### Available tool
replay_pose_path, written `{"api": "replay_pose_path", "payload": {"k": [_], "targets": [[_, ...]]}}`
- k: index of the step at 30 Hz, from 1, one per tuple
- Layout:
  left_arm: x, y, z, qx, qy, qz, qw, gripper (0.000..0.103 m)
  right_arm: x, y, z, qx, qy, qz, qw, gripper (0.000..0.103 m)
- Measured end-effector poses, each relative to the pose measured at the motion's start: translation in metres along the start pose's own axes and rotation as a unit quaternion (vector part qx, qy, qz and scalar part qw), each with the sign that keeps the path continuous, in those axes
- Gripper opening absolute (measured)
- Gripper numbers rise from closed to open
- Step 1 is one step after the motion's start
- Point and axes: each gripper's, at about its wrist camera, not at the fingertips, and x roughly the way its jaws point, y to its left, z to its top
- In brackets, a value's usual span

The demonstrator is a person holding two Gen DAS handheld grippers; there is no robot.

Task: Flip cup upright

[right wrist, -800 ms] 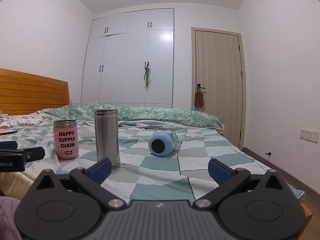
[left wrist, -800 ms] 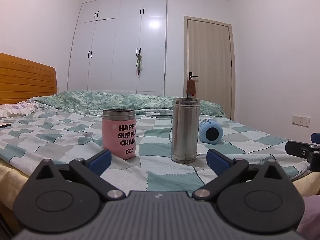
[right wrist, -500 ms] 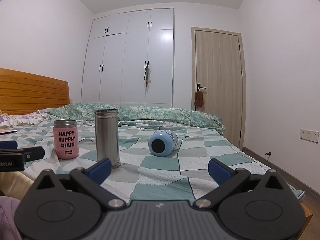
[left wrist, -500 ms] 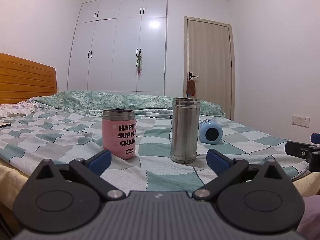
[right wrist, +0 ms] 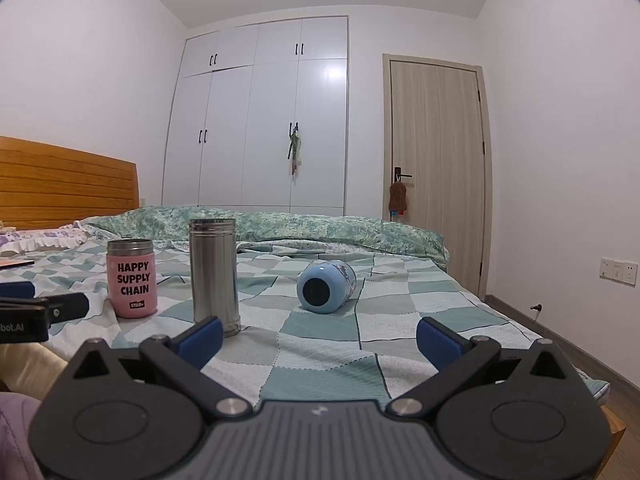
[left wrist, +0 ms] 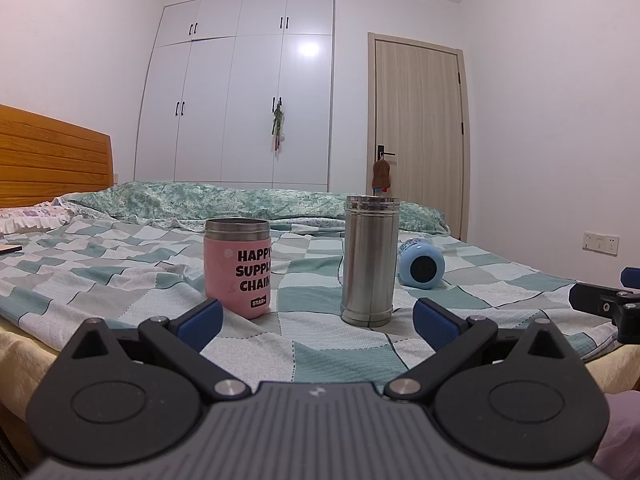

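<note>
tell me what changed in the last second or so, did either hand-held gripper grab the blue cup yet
Nothing visibly changed. The blue cup lies on its side on the bed, untouched, with the pink cup and the steel flask upright beside it. The left hand-held gripper and right hand-held gripper both stay open and short of the cups.

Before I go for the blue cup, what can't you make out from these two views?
- Blue cup: only its round end and part of its side show in the right wrist view, so which end faces the camera is unclear.
- Left wrist view: the steel flask covers part of the blue cup.
- Flat object at the left edge: cut off, unidentifiable.
</note>
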Motion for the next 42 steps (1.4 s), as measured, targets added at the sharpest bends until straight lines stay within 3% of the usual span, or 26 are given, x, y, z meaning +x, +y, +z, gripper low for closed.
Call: {"api": "replay_pose_path", "payload": {"k": [42], "targets": [[-0.0011,-0.0014,-0.0002,-0.002,-0.001,-0.003,1.0,0.103,-0.001,-0.0001,0.0004,-0.001,-0.001,0.0,1.0,0.103]]}}
